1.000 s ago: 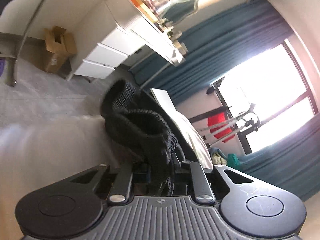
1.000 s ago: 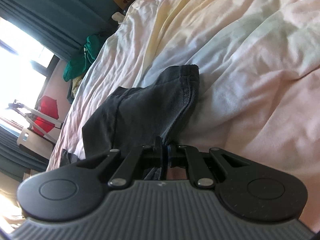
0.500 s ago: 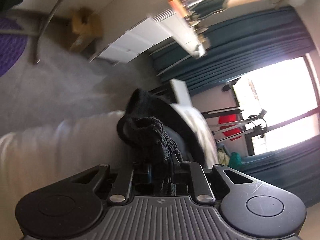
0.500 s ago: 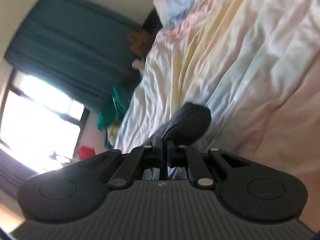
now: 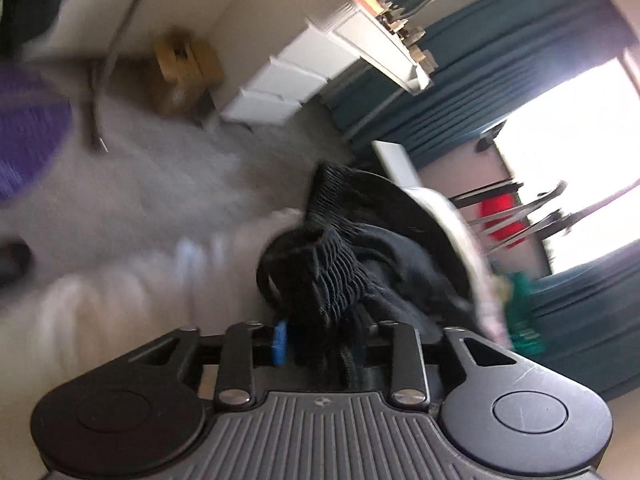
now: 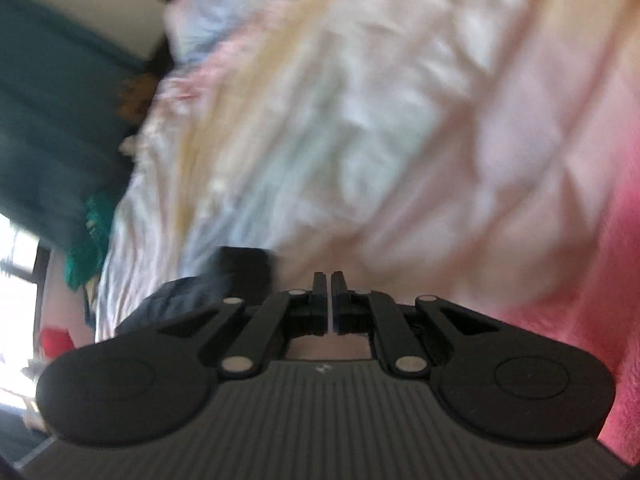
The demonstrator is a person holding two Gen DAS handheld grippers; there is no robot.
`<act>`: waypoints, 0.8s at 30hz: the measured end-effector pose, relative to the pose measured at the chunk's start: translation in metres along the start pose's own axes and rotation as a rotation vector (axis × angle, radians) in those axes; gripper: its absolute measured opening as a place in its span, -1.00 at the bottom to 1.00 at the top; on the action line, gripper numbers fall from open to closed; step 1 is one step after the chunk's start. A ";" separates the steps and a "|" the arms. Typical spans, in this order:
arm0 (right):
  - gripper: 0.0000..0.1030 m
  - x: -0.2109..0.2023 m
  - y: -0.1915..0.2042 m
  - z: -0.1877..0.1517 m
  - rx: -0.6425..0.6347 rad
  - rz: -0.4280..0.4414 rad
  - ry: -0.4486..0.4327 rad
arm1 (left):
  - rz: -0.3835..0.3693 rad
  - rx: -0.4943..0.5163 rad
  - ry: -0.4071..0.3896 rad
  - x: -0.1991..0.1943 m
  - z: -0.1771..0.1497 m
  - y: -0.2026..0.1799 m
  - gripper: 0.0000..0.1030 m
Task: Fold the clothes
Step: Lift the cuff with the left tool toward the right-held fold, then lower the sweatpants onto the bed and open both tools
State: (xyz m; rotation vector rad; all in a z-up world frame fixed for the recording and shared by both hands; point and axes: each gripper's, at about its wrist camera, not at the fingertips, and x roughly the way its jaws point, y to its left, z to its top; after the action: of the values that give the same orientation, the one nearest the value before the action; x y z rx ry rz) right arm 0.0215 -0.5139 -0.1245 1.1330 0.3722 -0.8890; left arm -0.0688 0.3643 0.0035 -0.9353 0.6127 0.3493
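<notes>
One black garment (image 5: 332,276) between claw (image 5: 324,340) jaws

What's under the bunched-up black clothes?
Beneath the bunched black knitted garment shows pale, wrinkled bedsheet, blurred. Whatever lies directly under the fabric is covered, so it cannot be seen.

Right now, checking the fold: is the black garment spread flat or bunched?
Bunched: the black garment sits in ribbed folds between the opening left gripper jaws.

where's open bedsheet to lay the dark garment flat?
Open: the pastel bedsheet ahead of the shut right tool, up to the pink blanket. Crowded: lower left, where the dark garment lies, bunched between the left tool's opening jaws.
</notes>
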 end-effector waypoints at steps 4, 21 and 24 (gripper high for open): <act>-0.83 -0.024 0.034 -0.007 -0.175 0.016 -0.128 | 0.095 0.195 -0.119 -0.031 -0.010 -0.026 0.58; 0.45 -0.101 0.124 -0.100 -0.737 0.530 0.005 | -0.164 0.825 -0.136 -0.004 -0.158 -0.244 0.66; 0.45 -0.111 0.131 -0.118 -0.804 0.594 -0.004 | -0.223 0.872 -0.108 0.024 -0.195 -0.271 0.66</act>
State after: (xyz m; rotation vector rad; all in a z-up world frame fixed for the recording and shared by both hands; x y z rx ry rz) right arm 0.0736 -0.3426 -0.0173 0.4389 0.3169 -0.1642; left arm 0.0279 0.0517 0.0753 -0.1376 0.4816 -0.0816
